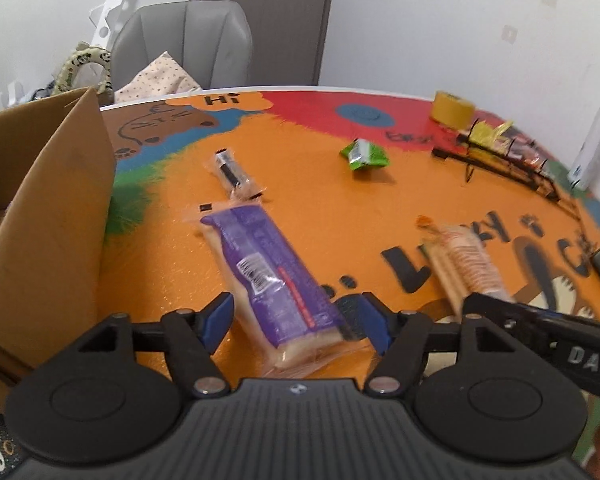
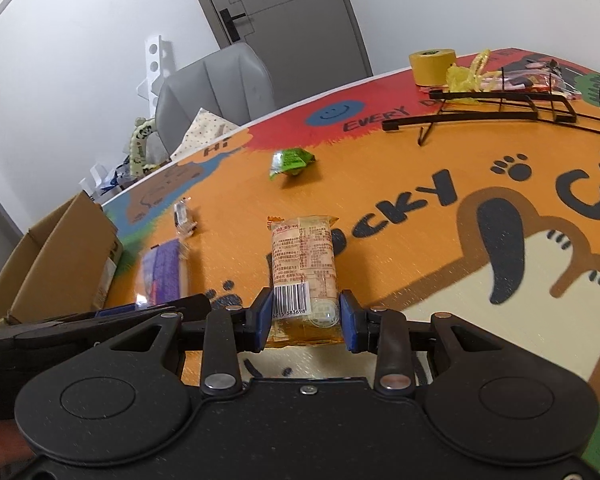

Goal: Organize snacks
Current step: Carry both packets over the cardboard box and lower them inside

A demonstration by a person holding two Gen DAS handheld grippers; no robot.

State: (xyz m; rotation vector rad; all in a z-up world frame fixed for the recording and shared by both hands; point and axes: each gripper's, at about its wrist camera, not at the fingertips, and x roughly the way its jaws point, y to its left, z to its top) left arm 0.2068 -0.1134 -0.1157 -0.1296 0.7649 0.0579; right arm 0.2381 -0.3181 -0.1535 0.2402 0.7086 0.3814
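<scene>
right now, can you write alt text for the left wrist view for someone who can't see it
The left tool hangs open over an orange cartoon table mat, its blue pads either side of a purple snack pack without touching it. A cardboard box stands at left; a green packet lies farther back.

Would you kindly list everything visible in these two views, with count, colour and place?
purple snack pack: one, purple, between the open left tongs
biscuit pack: one, orange-tan, clamped in the right tongs
green packet: one, green, mid-table
small clear packet: one, clear and black, beyond the purple pack
cardboard box: one, brown, table's left
wire rack: one, black, far right
tape roll: one, yellow, far edge
chair: one, grey, behind table
left tongs: open
right tongs: gripping
</scene>
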